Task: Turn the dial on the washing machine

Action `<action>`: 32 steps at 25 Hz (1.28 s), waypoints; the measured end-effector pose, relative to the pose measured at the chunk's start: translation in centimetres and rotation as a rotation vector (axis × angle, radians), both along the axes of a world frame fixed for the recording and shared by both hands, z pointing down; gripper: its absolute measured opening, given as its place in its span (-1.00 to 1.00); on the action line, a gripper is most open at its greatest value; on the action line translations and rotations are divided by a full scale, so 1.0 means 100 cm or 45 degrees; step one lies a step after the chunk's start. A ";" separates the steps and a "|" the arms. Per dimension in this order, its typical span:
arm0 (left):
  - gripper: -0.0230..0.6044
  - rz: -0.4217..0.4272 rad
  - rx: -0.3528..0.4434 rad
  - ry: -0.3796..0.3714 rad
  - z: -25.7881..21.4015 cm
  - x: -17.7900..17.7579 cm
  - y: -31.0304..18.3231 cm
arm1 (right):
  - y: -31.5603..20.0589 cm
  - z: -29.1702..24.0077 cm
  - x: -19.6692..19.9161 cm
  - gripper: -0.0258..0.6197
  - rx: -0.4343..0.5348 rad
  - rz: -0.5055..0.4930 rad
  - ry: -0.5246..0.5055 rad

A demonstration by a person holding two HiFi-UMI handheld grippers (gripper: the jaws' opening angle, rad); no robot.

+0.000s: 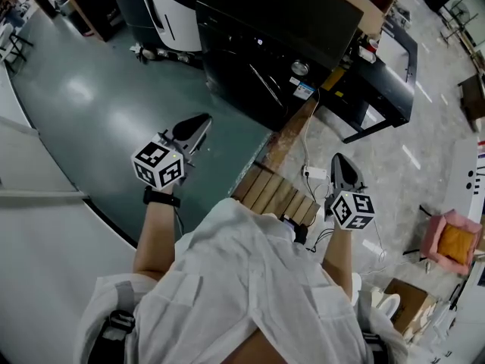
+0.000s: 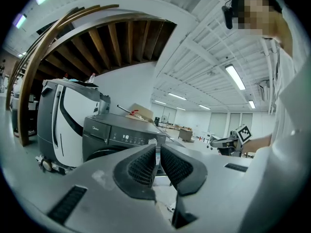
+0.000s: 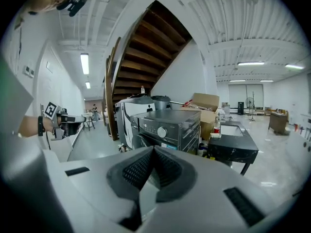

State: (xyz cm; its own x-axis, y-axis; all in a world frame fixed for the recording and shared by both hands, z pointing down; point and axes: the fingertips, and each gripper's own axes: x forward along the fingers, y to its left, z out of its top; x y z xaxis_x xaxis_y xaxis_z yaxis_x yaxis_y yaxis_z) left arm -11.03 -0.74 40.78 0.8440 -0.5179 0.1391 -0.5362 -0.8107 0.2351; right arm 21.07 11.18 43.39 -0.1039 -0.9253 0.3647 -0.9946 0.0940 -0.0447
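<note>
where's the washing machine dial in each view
Head view: dial upper centre-right, on the washing machine front.
Left gripper view: dial at centre, just above the jaw tips.
Right gripper view: dial at centre, on the control panel.
Shared landmark: white appliance beside the machine.

Loose white shirt (image 1: 250, 279), black wristband (image 1: 161, 198)
</note>
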 end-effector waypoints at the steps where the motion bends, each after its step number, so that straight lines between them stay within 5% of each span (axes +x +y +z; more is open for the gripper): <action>1: -0.83 -0.008 0.000 0.005 0.001 -0.004 -0.003 | -0.004 0.001 -0.003 -0.92 -0.004 -0.005 0.019; 12: -0.83 -0.036 -0.055 0.034 0.024 -0.009 -0.029 | -0.055 0.011 -0.037 -0.70 -0.074 -0.164 0.095; 21: -0.83 -0.133 -0.078 0.008 0.025 -0.008 -0.081 | -0.180 0.023 -0.044 -0.44 -0.120 -0.400 0.257; 32: -0.83 -0.230 -0.120 0.016 0.033 0.021 -0.146 | -0.321 0.074 -0.060 -0.27 -0.307 -0.763 0.753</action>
State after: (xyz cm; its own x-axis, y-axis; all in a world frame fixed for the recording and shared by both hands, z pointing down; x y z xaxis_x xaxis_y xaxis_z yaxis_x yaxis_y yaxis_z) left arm -8.97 -15.30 44.04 0.7404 -0.6466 0.1837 -0.6676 -0.6756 0.3129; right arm 15.10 -20.91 50.83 -0.2804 -0.6662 0.6910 -0.6470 0.6630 0.3766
